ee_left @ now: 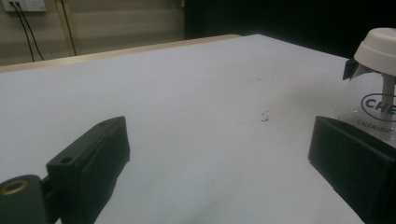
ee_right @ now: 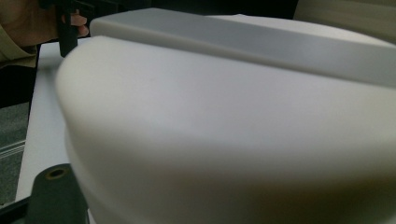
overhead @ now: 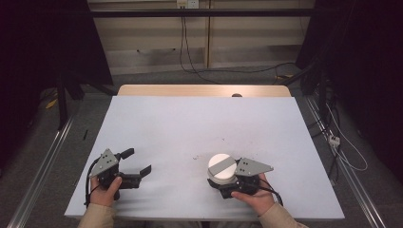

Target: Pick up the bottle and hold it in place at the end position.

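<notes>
**Two hand-held grippers, one capped jar at the near edge of the desk**

The left hand-held gripper [overhead: 137, 161] rests on the pale desk [overhead: 199, 123] at about 7 o'clock, its two black jaws spread wide with nothing between them; in the left gripper view bare desk shows across the gap. A hand [overhead: 105, 189] grips it from behind.

The right hand-held gripper [overhead: 222, 183] sits at about 5 o'clock, held by the other hand [overhead: 252, 194]. Right in front of it stands one jar [overhead: 221, 167] with a white round lid crossed by a grey bar. In the right gripper view the lid [ee_right: 233, 130] is pressed close against the camera and hides the jaws, so I cannot tell whether they clamp the jar or only stand at it. In the left gripper view the jar's clear glass body [ee_left: 373, 100] carries dark lettering under the white cap.

Count: two grippers, one jar, one desk. The grippers lie well apart, both near the desk's 6 o'clock edge.
</notes>
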